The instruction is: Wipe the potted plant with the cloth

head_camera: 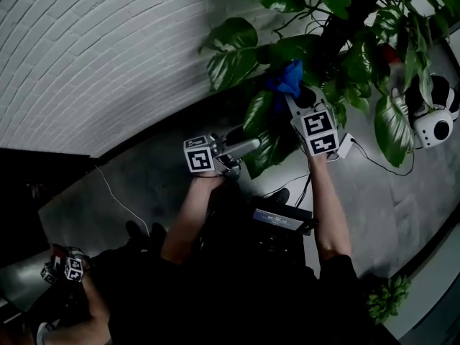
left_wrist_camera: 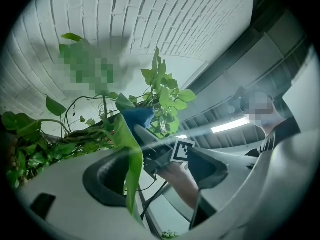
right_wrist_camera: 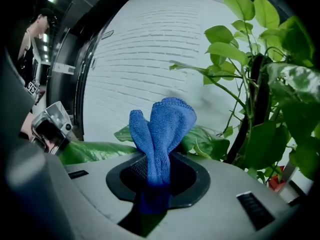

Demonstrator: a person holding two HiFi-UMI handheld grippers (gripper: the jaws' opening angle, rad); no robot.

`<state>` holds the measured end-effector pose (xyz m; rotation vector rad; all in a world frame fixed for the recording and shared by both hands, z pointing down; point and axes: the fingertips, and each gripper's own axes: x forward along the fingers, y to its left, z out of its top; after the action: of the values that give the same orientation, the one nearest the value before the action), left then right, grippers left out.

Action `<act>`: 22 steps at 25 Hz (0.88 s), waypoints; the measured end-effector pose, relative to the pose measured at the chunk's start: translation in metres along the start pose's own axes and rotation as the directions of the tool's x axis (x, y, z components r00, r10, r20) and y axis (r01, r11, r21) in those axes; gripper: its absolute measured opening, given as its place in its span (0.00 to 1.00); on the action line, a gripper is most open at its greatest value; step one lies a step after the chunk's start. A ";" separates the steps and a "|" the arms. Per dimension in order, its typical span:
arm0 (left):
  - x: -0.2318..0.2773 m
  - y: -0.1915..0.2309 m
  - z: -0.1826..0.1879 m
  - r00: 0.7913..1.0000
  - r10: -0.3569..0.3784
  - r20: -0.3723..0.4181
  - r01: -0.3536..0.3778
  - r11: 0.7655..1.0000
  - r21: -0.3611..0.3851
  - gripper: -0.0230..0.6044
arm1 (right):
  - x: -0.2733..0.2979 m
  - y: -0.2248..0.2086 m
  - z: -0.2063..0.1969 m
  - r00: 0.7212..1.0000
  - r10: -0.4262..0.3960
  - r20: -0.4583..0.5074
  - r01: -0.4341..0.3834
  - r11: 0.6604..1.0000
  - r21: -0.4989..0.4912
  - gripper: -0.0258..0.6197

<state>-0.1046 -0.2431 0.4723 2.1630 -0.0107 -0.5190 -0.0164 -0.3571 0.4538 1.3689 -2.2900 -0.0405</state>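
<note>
The potted plant (head_camera: 345, 42) with big green leaves fills the upper right of the head view. My right gripper (head_camera: 291, 100) is shut on a bunched blue cloth (head_camera: 287, 77), which it holds up among the leaves. In the right gripper view the cloth (right_wrist_camera: 162, 129) sticks up out of the closed right gripper (right_wrist_camera: 157, 181), with a leaf behind it. My left gripper (head_camera: 251, 147) is just left of it, under the foliage. It stands open (left_wrist_camera: 160, 176), and one long leaf (left_wrist_camera: 131, 159) hangs edge-on between the jaws against the left pad. The cloth (left_wrist_camera: 135, 116) shows beyond.
A white brick wall (head_camera: 93, 49) curves behind the plant, above the grey floor (head_camera: 129, 185). A black-and-white panda figure (head_camera: 435, 117) sits right of the plant, and a white box with a cable (head_camera: 345, 146) lies nearby. Another marker cube (head_camera: 72, 267) shows lower left. A small green plant (head_camera: 388, 297) is lower right.
</note>
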 end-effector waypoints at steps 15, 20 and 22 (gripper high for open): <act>-0.009 -0.017 -0.005 0.994 -0.108 0.036 0.108 0.994 -0.016 0.63 | -0.005 0.089 -0.009 0.938 0.343 -0.045 -0.337 0.935 0.114 0.20; -0.012 -0.017 -0.005 0.992 -0.113 0.054 0.115 0.993 -0.039 0.63 | -0.023 0.113 -0.001 0.906 0.423 -0.017 -0.415 0.897 0.153 0.20; -0.013 -0.015 -0.005 0.992 -0.114 0.060 0.117 0.992 -0.045 0.63 | -0.029 0.123 -0.003 0.893 0.451 -0.013 -0.443 0.882 0.162 0.20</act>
<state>-0.1170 -0.2275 0.4681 2.1098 0.0951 -0.6416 -0.1050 -0.2705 0.4771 0.8604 -2.5516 0.3254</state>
